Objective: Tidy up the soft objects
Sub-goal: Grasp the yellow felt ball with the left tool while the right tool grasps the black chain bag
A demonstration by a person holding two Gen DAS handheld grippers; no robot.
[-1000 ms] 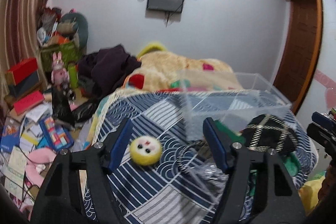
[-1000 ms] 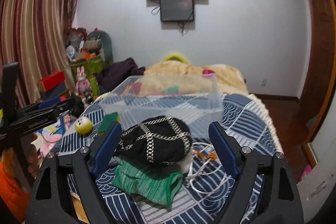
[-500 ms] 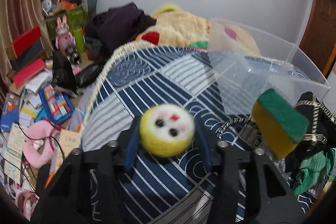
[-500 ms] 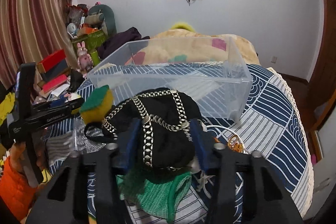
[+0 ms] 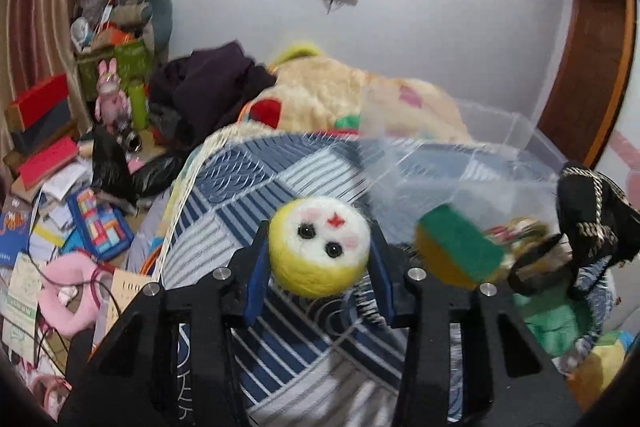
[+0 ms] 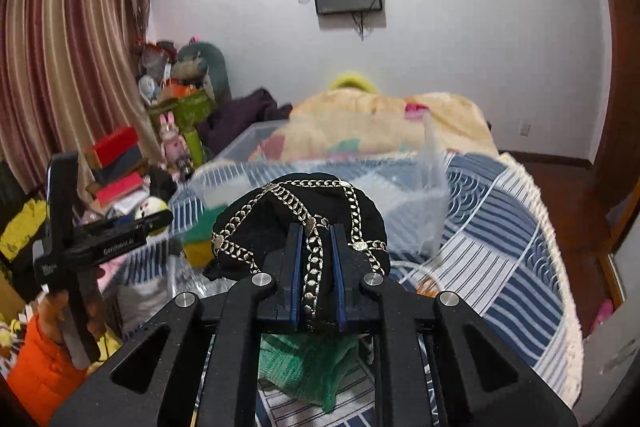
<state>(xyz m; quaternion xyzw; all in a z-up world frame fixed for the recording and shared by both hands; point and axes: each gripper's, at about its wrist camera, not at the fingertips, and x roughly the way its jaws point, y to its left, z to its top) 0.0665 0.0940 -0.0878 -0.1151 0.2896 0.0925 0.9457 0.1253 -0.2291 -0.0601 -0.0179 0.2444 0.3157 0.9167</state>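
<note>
My left gripper (image 5: 318,267) is shut on a round yellow and white plush ball (image 5: 319,247) with a small face, held above the blue patterned bedspread (image 5: 256,187). My right gripper (image 6: 315,267) is shut on a black cap with gold chains (image 6: 300,223), lifted above a green knit item (image 6: 304,371). A clear plastic bin (image 6: 400,187) stands on the bed just beyond both; it also shows in the left wrist view (image 5: 500,155). A green and yellow sponge (image 5: 460,251) lies to the right of the plush ball.
A beige fleece blanket (image 5: 360,99) and dark clothes (image 5: 208,83) lie at the head of the bed. Books, boxes and toys (image 5: 60,187) cover the floor at left. A white cord (image 6: 412,267) lies on the bedspread. A wooden door (image 5: 592,59) is at right.
My left gripper closed on the plush ball and lifted it. My right gripper closed on the black chain cap and raised it off the green knit item.
</note>
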